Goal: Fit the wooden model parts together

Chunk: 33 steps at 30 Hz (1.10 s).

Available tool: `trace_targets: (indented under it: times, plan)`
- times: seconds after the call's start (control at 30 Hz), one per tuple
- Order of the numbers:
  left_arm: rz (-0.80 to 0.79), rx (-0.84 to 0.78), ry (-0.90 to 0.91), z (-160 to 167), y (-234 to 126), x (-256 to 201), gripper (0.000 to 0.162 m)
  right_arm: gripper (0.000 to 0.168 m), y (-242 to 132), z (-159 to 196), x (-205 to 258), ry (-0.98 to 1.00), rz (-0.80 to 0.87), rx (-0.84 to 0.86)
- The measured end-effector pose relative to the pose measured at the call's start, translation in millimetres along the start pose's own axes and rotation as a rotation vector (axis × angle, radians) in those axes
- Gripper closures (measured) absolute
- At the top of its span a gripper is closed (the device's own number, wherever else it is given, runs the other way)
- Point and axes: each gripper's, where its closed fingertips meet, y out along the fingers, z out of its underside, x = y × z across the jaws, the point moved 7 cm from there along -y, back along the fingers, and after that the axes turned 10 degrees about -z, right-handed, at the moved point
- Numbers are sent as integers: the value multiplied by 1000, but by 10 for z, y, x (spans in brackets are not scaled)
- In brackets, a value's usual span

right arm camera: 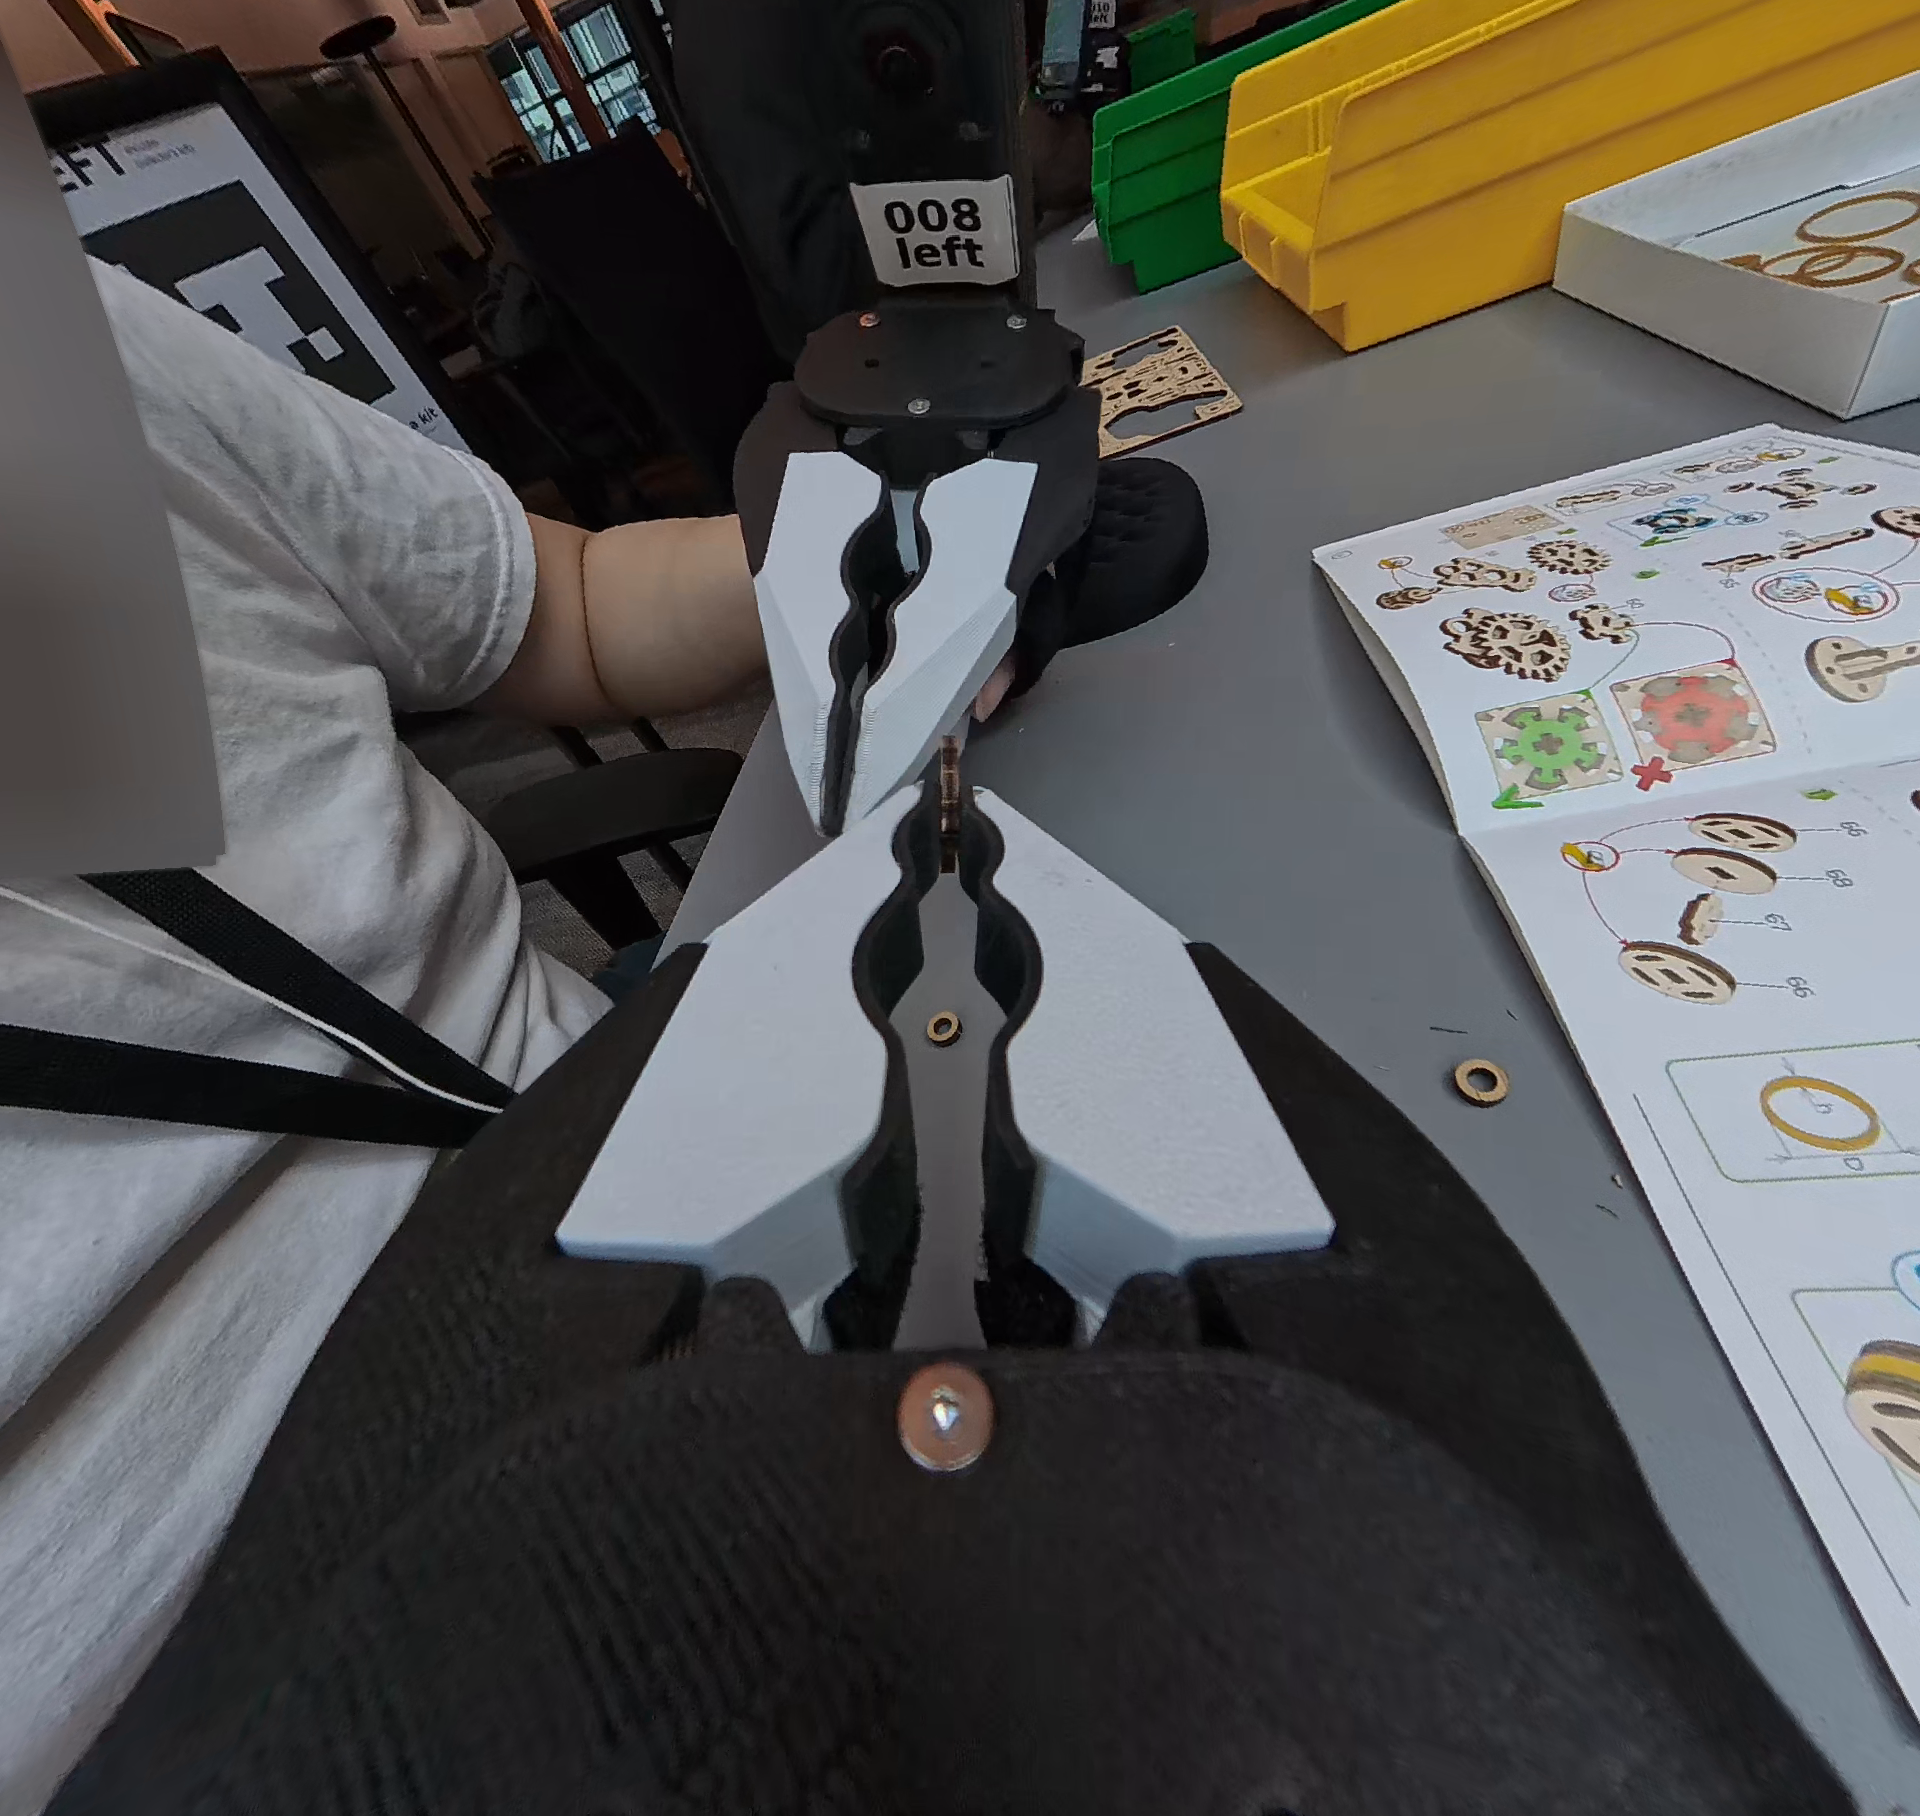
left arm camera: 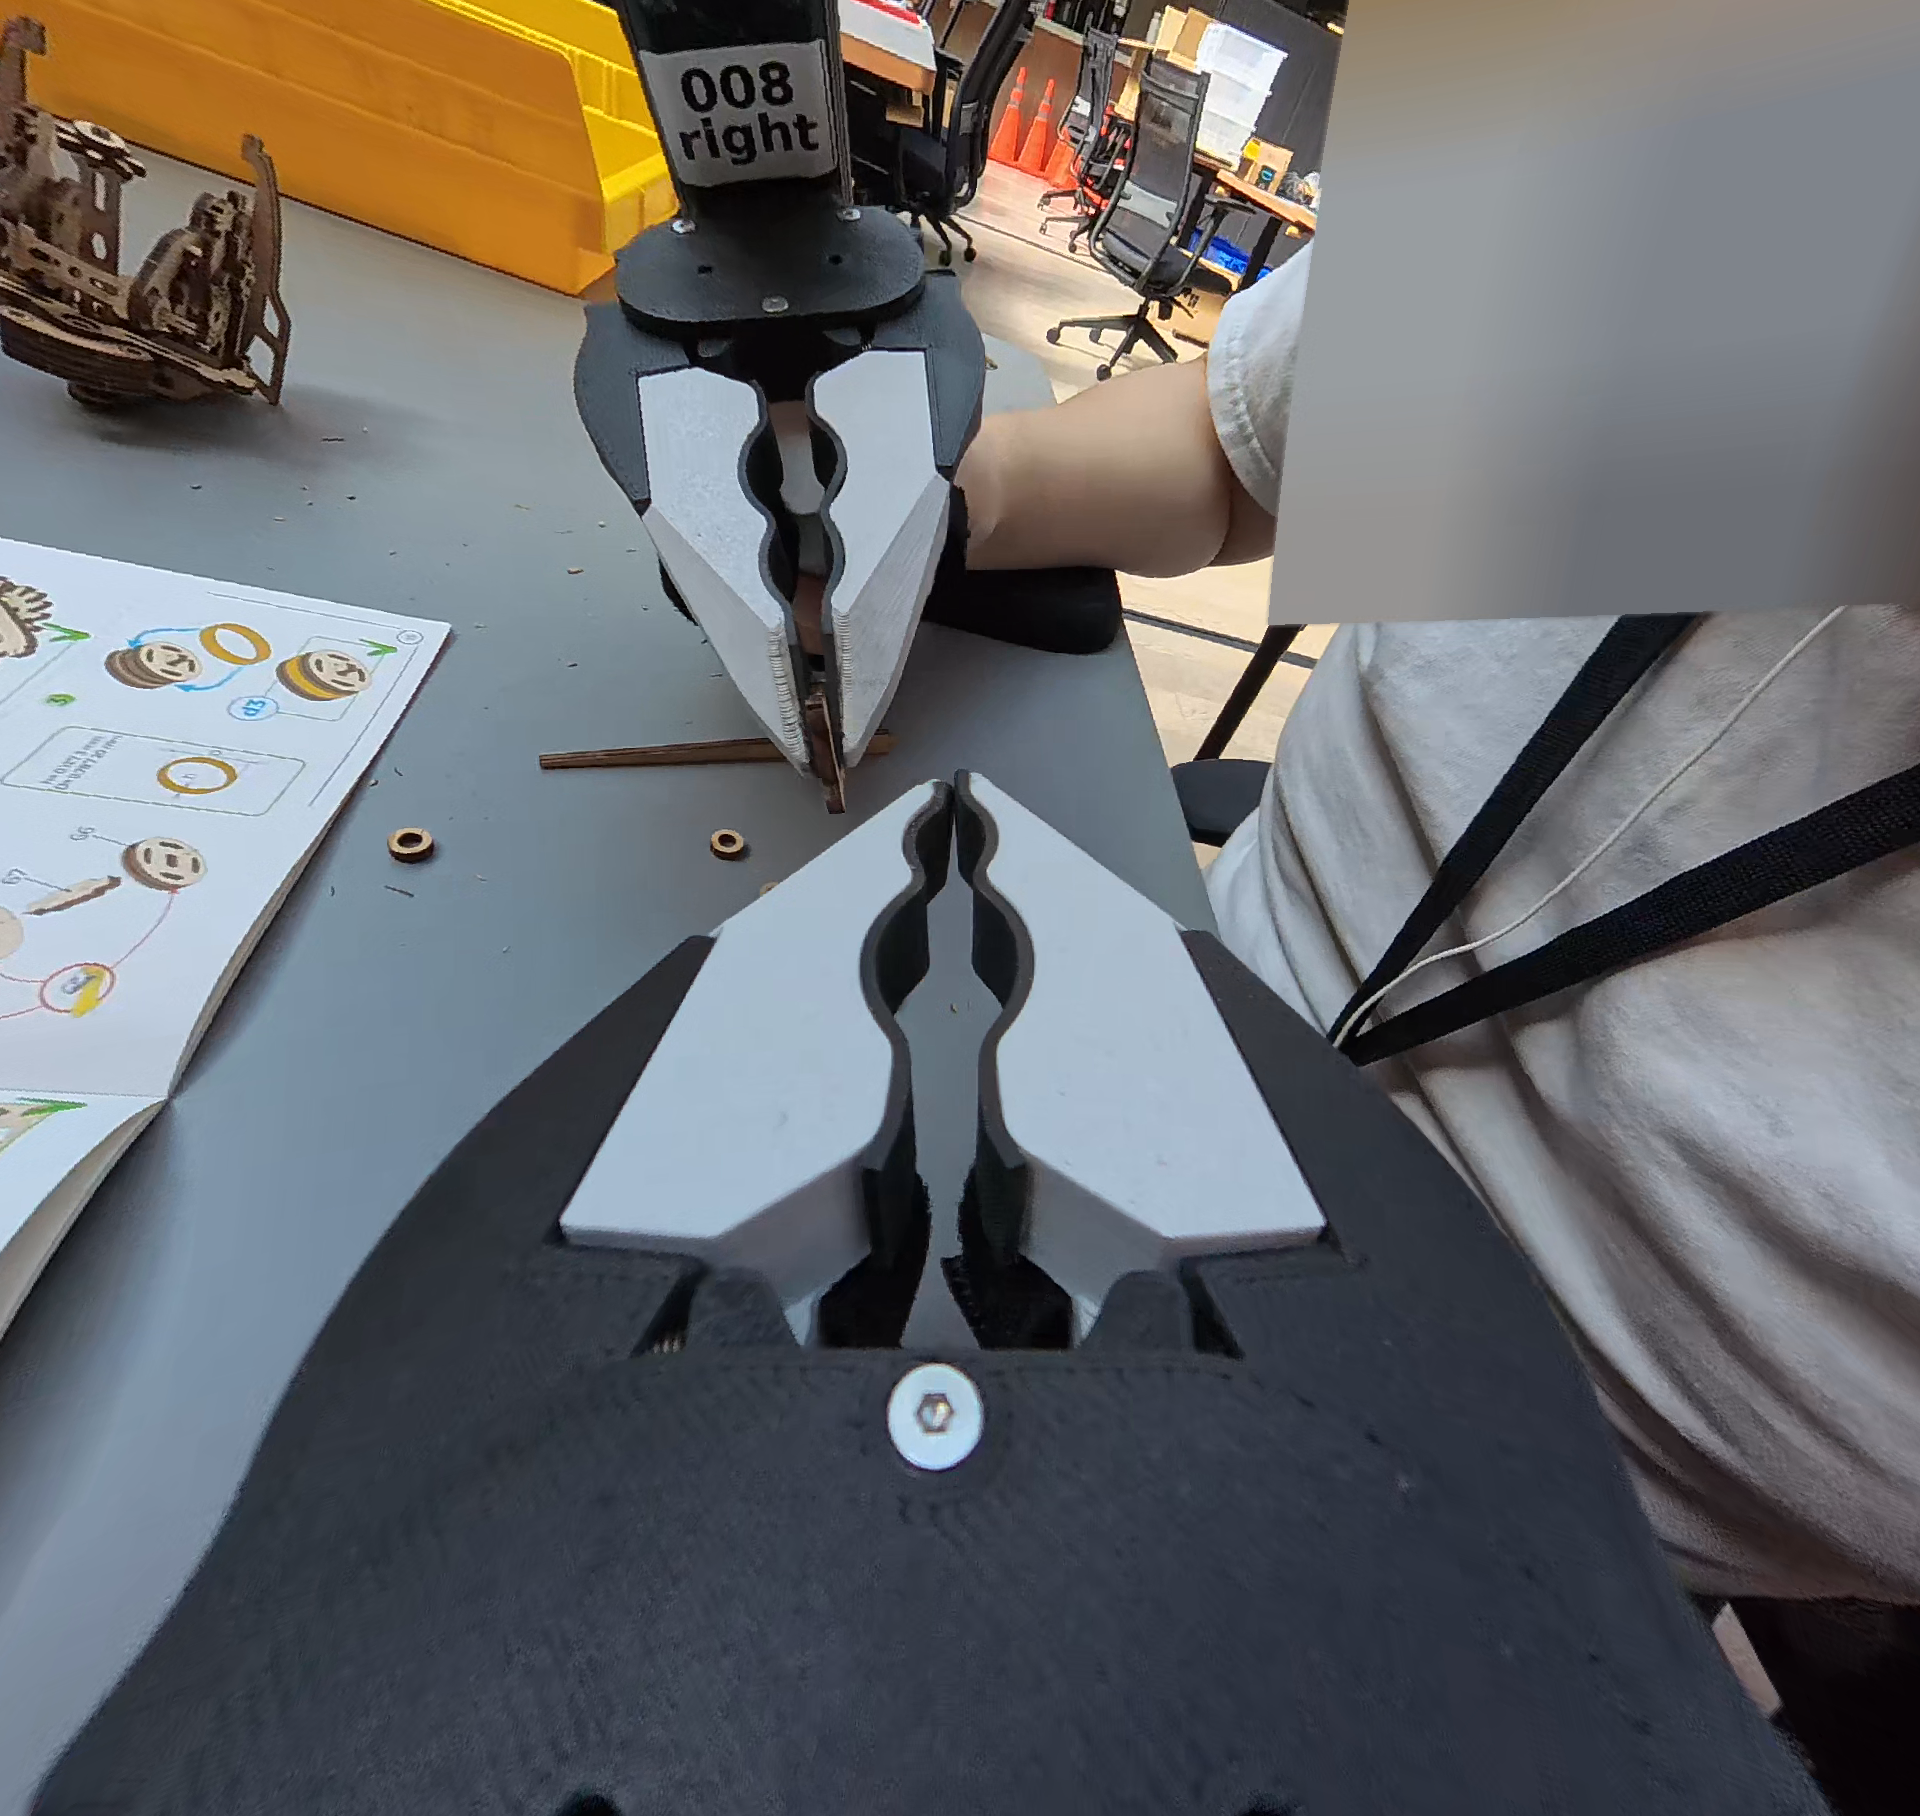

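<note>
Your right gripper (right arm camera: pixel 948 810) is pinched on a small flat wooden part (right arm camera: pixel 948 798), held edge-on with its tip poking past the fingertips; in the left wrist view the same part (left arm camera: pixel 828 748) hangs just above the grey table (left arm camera: pixel 499 935). Your left gripper (left arm camera: pixel 954 787) is closed with its tips meeting and nothing visible between them, sitting just beside the right one, tip to tip. Progress looks early for this sub-step: the held part is not mated to anything yet. Loose pieces wait on the table: a thin wooden stick (left arm camera: pixel 665 756) lying behind the right gripper, and two small wooden rings (left arm camera: pixel 411 845) (left arm camera: pixel 728 844) near the booklet (left arm camera: pixel 156 810), which lies open at diagram pages. A built-up wooden model (left arm camera: pixel 135 260) stands well apart at the far left, in front of the yellow bin (left arm camera: pixel 364 104), so much assembly seems already done. A punched-out sheet (right arm camera: pixel 1158 395) lies behind your left gripper, and a white box (right arm camera: pixel 1714 312) holds more rings. Left to do, by my reading: pick the mating piece and press the held part in.
</note>
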Motion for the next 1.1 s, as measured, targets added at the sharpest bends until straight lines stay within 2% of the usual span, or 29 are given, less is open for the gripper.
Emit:
trace_targets:
  times: [0.07,0.23,0.43,0.57,0.7,1.03,1.07,1.1]
  plan:
    - [31,-4,-15,-2,0,-26,162,168,11,8,14,-10,6,17]
    - [-39,-34,73,-55,-51,-51,162,168,-31,-71,99,-45,-6,-47]
    - [-125,-84,177,-107,-181,-138,162,168,-238,-251,136,-244,116,-94]
    - [-216,-104,292,-90,-268,-206,159,168,-402,-408,233,-381,170,-189]
    - [-294,-184,390,-134,-384,-276,160,168,-504,-443,239,-453,256,-233]
    - [-387,-389,400,-241,-661,-318,156,168,-442,-318,110,-404,254,-175]
    - [-408,-406,398,-249,-684,-314,153,168,-459,-320,102,-405,265,-190]
    - [-443,-435,393,-266,-714,-301,143,168,-484,-317,89,-404,285,-205]
